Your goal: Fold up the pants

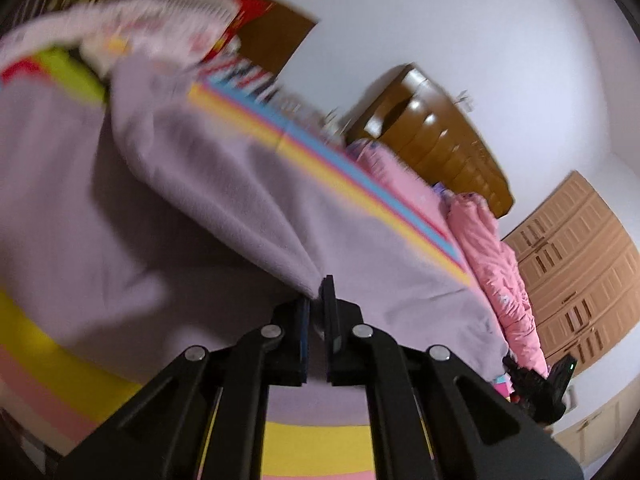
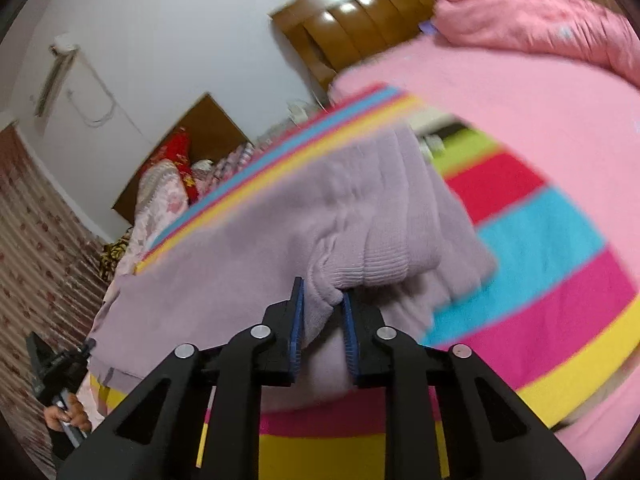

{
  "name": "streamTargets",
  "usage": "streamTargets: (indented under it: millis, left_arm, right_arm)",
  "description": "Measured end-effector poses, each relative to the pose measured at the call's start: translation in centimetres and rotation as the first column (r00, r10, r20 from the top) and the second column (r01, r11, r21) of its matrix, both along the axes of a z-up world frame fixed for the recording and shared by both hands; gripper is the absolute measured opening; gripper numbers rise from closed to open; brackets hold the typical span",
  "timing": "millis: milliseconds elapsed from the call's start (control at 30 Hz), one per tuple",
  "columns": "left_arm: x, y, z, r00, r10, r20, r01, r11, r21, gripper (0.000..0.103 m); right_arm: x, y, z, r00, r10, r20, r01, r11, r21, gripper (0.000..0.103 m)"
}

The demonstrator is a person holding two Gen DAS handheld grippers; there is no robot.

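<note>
The lilac fleece pants (image 1: 192, 184) lie spread over a striped mat on the bed. My left gripper (image 1: 318, 294) is shut on a fold of the pants' fabric and lifts it into a ridge. In the right wrist view the pants (image 2: 248, 264) show their ribbed waistband (image 2: 384, 256). My right gripper (image 2: 322, 300) is shut on a bunched edge of the pants beside that waistband. The left gripper also shows at the far left of the right wrist view (image 2: 56, 368), held by a hand.
A rainbow-striped mat (image 2: 540, 264) covers a pink bed sheet (image 2: 520, 92). A rumpled pink quilt (image 1: 492, 248) lies by the wooden headboard (image 1: 440, 136). Folded bedding (image 2: 164, 192) is piled at the bed's far side. A wardrobe (image 1: 576, 264) stands beyond.
</note>
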State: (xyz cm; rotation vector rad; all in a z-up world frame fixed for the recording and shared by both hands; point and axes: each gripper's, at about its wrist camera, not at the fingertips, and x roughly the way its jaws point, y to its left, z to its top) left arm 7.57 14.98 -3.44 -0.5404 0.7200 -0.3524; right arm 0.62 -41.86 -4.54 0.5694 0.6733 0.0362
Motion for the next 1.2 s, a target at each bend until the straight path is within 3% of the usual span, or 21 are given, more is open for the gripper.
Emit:
streamTargets:
  millis: [133, 267, 300, 433, 567, 700, 800, 933, 1000, 1033, 1067, 1100, 1167, 1200]
  left_arm:
    - [-2.2, -0.5, 1.4, 0.998, -0.030, 0.048, 0.030, 1.000, 0.003, 0.005]
    - [-2.0, -0.7, -3.7, 0.995, -0.042, -0.092, 0.046, 0.998, 0.041, 0.005]
    - [-1.8, -0.6, -4.9, 0.992, -0.040, -0.123, 0.044, 0.998, 0.033, 0.005]
    - [-1.6, -0.2, -4.9, 0.993, -0.045, -0.112, 0.045, 0.999, 0.001, 0.005]
    - [-1.9, -0.8, -2.8, 0.997, -0.037, -0.065, 0.041, 0.997, 0.061, 0.005]
    - [-1.0, -0.4, -6.0, 0.986, -0.035, -0.162, 0.043, 0.998, 0.052, 0.005]
    - [-1.0, 0.0, -6.5, 0.987, -0.045, -0.152, 0.048, 0.999, 0.019, 0.006]
    - [-1.3, 0.1, -6.0, 0.989, -0.042, -0.142, 0.051, 0.997, 0.059, 0.015]
    - [-1.7, 0.1, -5.4, 0.992, -0.025, -0.126, 0.036, 0.996, 0.086, 0.031]
    - [-2.2, 0.4, -5.0, 0.994, 0.000, -0.109, 0.012, 0.994, 0.105, 0.050]
    - [-2.6, 0.7, -4.3, 0.996, 0.038, -0.079, -0.028, 0.991, 0.134, 0.061]
    - [-2.8, 0.6, -3.7, 0.995, 0.080, -0.051, -0.071, 0.983, 0.172, 0.063]
    - [-4.3, 0.2, -1.4, 0.979, 0.195, 0.062, -0.204, 0.930, 0.305, 0.067]
    - [-4.9, -0.3, -0.3, 0.972, 0.201, 0.120, -0.230, 0.913, 0.337, 0.069]
  right_arm:
    - [-0.7, -0.4, 2.4, 0.998, -0.021, 0.063, 0.024, 0.998, -0.057, 0.017]
    - [-0.8, -2.4, -2.5, 0.996, -0.062, -0.062, 0.064, 0.997, 0.042, 0.013]
    - [-1.2, -2.7, -3.8, 0.997, -0.057, -0.057, 0.062, 0.995, 0.082, 0.013]
    - [-1.4, -2.8, -3.2, 0.998, -0.063, -0.031, 0.065, 0.995, 0.078, 0.013]
    - [-1.7, -2.4, -2.1, 0.998, -0.057, -0.006, 0.057, 0.996, 0.063, 0.013]
    - [-1.7, -2.6, -4.1, 0.997, -0.062, -0.048, 0.066, 0.993, 0.094, 0.013]
    - [-1.8, -2.6, -3.5, 0.997, -0.069, -0.046, 0.073, 0.993, 0.094, 0.013]
    - [-1.8, -2.4, -3.2, 0.995, -0.078, -0.058, 0.083, 0.992, 0.092, 0.017]
    - [-2.3, -1.9, -2.7, 0.995, -0.078, -0.058, 0.082, 0.994, 0.072, 0.023]
    - [-2.8, -1.6, -2.3, 0.994, -0.097, -0.056, 0.100, 0.994, 0.047, 0.037]
    - [-3.4, -1.3, -1.7, 0.988, -0.144, -0.058, 0.144, 0.990, -0.010, 0.053]
    - [-4.1, -0.8, -0.8, 0.981, -0.191, -0.040, 0.188, 0.979, -0.079, 0.059]
    - [-5.5, 1.0, 1.0, 0.972, -0.231, 0.041, 0.235, 0.951, -0.201, 0.062]
    - [-5.7, 1.9, 1.8, 0.974, -0.216, 0.067, 0.226, 0.942, -0.246, 0.062]
